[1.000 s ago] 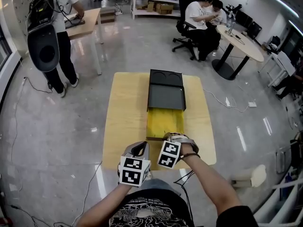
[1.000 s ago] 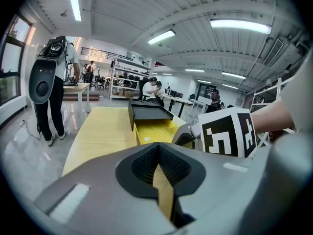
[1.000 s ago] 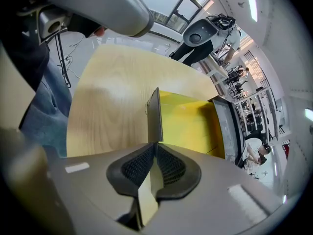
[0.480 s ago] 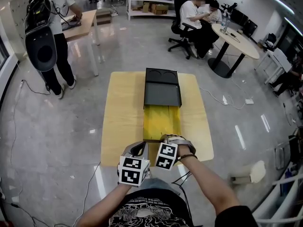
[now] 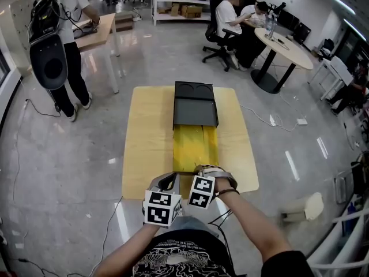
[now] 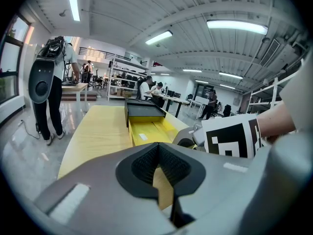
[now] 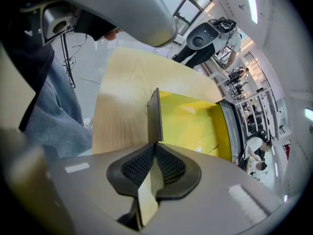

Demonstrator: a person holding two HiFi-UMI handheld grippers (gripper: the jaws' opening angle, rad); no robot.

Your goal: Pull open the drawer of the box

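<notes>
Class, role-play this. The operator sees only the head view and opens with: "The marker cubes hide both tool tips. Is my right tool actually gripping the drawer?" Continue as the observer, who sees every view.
Observer: Yes. In the right gripper view, the right tool is clamped on the thin front panel of the yellow drawer.
Operator: And the left tool?
Observer: In the left gripper view, the left tool is closed on a tan board edge, seemingly that panel's corner.
</notes>
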